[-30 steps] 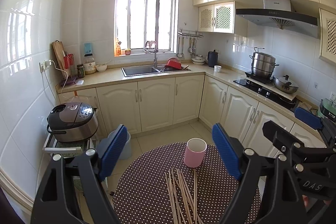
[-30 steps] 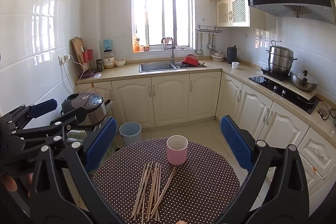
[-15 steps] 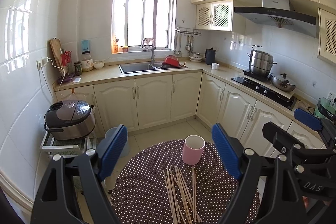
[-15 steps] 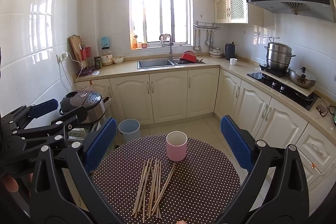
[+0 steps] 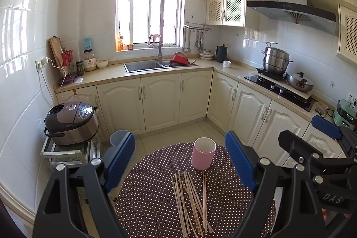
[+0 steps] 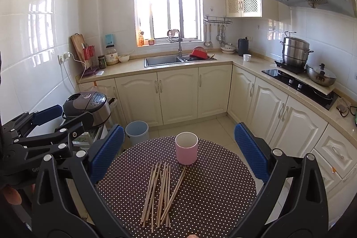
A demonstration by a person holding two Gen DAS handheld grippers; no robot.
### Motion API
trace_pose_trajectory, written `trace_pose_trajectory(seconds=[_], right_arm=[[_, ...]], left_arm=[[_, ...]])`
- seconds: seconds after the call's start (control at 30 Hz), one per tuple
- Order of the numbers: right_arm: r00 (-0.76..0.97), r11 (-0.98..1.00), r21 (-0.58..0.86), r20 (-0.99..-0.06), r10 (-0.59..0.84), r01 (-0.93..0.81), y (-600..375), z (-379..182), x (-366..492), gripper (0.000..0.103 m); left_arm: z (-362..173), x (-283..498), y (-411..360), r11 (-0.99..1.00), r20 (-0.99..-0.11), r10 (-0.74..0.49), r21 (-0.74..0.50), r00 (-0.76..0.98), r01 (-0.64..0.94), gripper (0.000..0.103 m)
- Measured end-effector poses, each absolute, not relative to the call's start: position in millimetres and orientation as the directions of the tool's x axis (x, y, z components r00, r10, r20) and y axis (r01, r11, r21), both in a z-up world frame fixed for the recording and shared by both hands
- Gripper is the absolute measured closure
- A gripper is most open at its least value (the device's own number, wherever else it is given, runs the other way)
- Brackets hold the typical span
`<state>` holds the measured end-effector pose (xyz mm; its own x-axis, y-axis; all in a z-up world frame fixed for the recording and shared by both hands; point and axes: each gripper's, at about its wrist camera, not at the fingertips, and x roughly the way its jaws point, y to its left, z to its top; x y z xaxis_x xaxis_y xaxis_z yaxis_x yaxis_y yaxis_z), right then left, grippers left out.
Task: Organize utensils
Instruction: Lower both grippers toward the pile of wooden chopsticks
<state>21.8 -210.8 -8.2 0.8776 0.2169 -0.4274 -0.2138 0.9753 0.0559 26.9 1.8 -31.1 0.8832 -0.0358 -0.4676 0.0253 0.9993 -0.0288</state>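
Observation:
Several wooden chopsticks (image 5: pixel 191 197) lie loose in a fan on the round brown polka-dot table (image 5: pixel 147 197); they also show in the right wrist view (image 6: pixel 162 189). An empty pink cup (image 5: pixel 203 156) stands upright just beyond them, also in the right wrist view (image 6: pixel 186 151). My left gripper (image 5: pixel 180 162) is open and empty, held above the table's near side. My right gripper (image 6: pixel 179 153) is open and empty, also above the near side. Each gripper shows at the edge of the other's view.
The table (image 6: pixel 212 193) is small with open floor beyond. A rice cooker (image 5: pixel 71 122) on a low rack stands at the left, a blue bin (image 6: pixel 137 132) beside it. Cabinets, sink (image 6: pixel 162 59) and stove (image 6: pixel 299 81) line the far walls.
Both views have shifted slightly, so the cup and chopsticks sit a little lower and nearer. Both grippers stay open and empty. Nothing on the table has moved.

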Motion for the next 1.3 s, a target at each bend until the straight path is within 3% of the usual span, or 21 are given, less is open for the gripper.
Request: trace_pose_trajectory(seconds=[0.53, 0.77, 0.87, 0.97, 1.23, 1.3], right_arm=[[0.759, 0.965, 0.139, -0.597, 0.262, -0.224, -229, -69, 97, 0.006], [0.585, 0.951, 0.223, -0.75, 0.309, -0.216, -231, -135, 139, 0.006], [0.494, 0.945, 0.255, -0.807, 0.325, -0.205, -231, -170, 154, 0.006], [0.399, 0.939, 0.289, -0.851, 0.342, -0.189, -231, -205, 166, 0.007], [0.199, 0.926, 0.349, -0.907, 0.373, -0.146, -221, -280, 183, 0.034], [0.164, 0.923, 0.362, -0.911, 0.38, -0.129, -219, -293, 189, 0.043]], left_arm=[[-89, 97, -14, 0.999, -0.664, -0.032, -0.024, 0.747, 0.022, 0.021], [-162, 143, 4, 0.995, -0.846, -0.071, -0.094, 0.529, -0.017, 0.022], [-201, 156, 17, 0.989, -0.893, -0.115, -0.146, 0.435, -0.039, 0.022], [-240, 164, 22, 0.991, -0.927, -0.094, -0.122, 0.362, -0.054, 0.022], [-314, 180, 32, 0.995, -0.975, -0.069, -0.082, 0.213, -0.051, 0.022], [-323, 184, 31, 0.997, -0.98, -0.057, -0.068, 0.191, -0.049, 0.026]])
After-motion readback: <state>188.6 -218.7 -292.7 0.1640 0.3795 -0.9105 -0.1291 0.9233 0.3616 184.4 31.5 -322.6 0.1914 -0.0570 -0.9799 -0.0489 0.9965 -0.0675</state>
